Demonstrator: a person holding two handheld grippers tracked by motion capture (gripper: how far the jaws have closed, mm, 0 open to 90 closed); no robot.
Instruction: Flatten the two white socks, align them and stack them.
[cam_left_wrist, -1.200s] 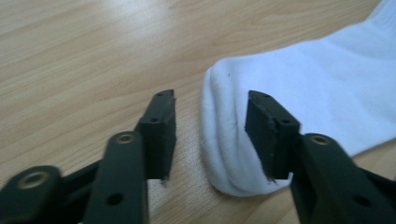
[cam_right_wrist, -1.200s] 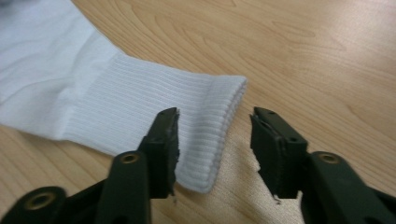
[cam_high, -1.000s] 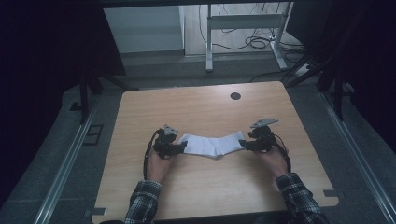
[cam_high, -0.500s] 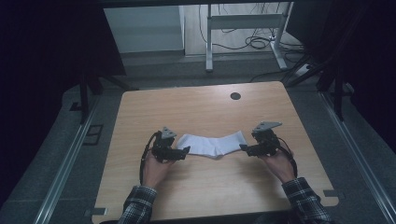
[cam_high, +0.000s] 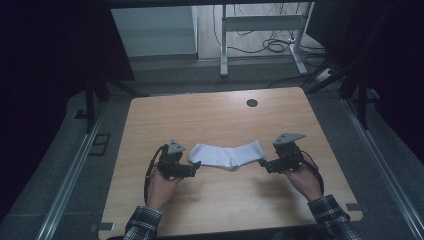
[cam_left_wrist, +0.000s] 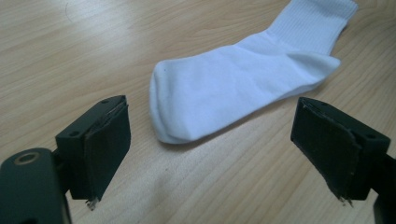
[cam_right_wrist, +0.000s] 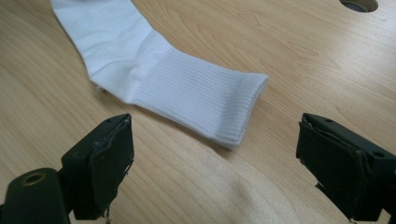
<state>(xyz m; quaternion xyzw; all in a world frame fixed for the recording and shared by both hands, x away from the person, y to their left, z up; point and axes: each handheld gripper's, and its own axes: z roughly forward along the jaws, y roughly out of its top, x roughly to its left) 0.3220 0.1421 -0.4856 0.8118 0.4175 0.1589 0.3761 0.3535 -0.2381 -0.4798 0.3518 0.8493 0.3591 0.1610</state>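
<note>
High view: white sock (cam_high: 227, 153) lies flat mid-table (cam_high: 210, 120), long axis left-right, toe left, cuff right.
Left tongs (cam_high: 194, 167) and right tongs (cam_high: 263, 164) gape empty just off its ends; bare wood all around.

On the table (cam_high: 210, 117) the sock (cam_high: 227, 153) lies flat between the left gripper (cam_high: 196, 166) near its toe and the right gripper (cam_high: 262, 163) near its cuff, touching neither.

Sock (cam_left_wrist: 243, 79): cuff cut off by top edge in left gripper view; toe end cut off by top edge in right gripper view. Table hole (cam_right_wrist: 359, 4) beyond the sock, clipped at top edge there.
</note>
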